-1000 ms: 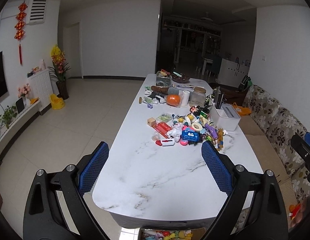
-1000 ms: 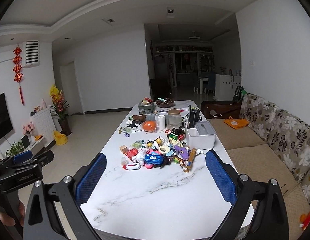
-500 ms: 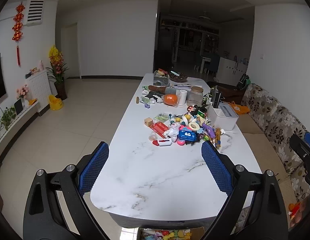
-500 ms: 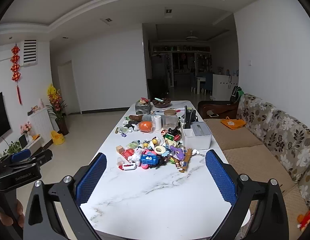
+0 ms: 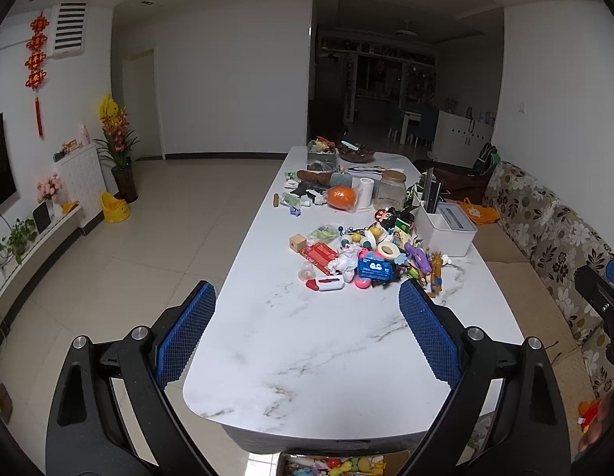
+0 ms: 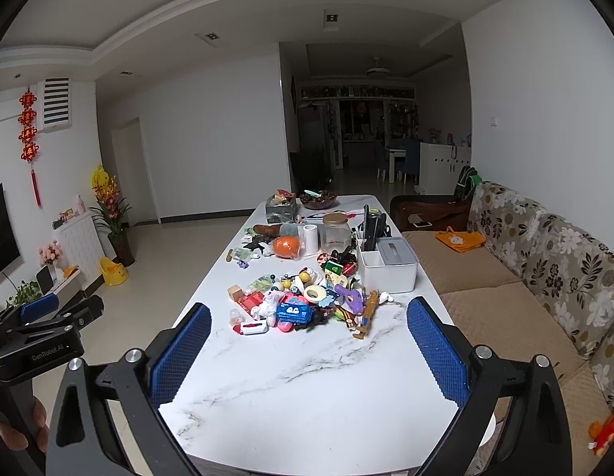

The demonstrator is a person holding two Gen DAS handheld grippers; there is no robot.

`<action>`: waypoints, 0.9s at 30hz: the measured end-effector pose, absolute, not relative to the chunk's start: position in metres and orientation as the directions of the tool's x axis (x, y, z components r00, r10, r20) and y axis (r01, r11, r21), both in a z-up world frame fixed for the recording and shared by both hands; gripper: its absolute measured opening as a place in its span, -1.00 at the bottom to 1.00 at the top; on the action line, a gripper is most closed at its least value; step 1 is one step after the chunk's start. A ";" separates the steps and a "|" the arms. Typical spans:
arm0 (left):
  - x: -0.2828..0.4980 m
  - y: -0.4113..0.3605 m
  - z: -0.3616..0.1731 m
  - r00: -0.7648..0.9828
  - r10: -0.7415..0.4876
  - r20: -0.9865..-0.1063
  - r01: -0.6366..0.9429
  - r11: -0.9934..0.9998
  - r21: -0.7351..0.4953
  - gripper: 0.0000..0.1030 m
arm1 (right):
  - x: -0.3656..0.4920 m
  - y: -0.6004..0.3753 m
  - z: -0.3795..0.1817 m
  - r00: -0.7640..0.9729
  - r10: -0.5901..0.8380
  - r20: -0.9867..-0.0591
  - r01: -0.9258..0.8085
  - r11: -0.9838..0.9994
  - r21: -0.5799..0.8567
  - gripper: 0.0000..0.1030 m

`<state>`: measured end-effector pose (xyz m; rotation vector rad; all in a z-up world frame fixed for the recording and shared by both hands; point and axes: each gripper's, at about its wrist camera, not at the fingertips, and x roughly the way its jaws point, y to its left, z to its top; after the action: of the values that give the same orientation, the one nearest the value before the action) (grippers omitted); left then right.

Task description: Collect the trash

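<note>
Both grippers, left and right, hang over the near end of the marble surface with jaws spread wide, nothing in them. The likeliest trash is the crumpled white wrapper mid-pile: looks light, soft, crushable. I'd pinch a raised fold from above, well clear of the toys touching it.

— What stood along the right wall?
— A floral sofa, an orange bag lying on its seat.
— And left?
— A yellow potty sat beside potted flowers; red knot ornaments hung above.
</note>
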<state>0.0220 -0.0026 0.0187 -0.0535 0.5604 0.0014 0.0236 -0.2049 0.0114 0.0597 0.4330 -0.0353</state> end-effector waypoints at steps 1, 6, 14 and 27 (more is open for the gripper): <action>0.022 -0.003 0.019 0.847 -0.013 -0.531 -0.016 0.999 -0.050 0.78 | 0.023 -0.205 0.012 0.908 -0.021 -0.418 0.046 0.998 0.050 0.89; 0.023 -0.003 0.022 0.854 -0.014 -0.520 -0.011 0.999 -0.046 0.78 | 0.024 -0.202 0.014 0.911 -0.020 -0.412 0.045 0.998 0.050 0.89; 0.024 -0.002 0.022 0.855 -0.003 -0.519 -0.015 0.999 -0.030 0.78 | 0.024 -0.201 0.016 0.911 -0.019 -0.413 0.045 0.998 0.054 0.89; 0.028 -0.004 0.024 0.853 -0.006 -0.522 -0.003 1.000 -0.015 0.78 | 0.025 -0.200 0.016 0.907 -0.019 -0.421 0.047 0.997 0.056 0.89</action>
<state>0.0282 -0.0042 0.0241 -0.0152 0.5488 -0.0016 0.0247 -0.2004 0.0162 0.0650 0.4335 -0.0337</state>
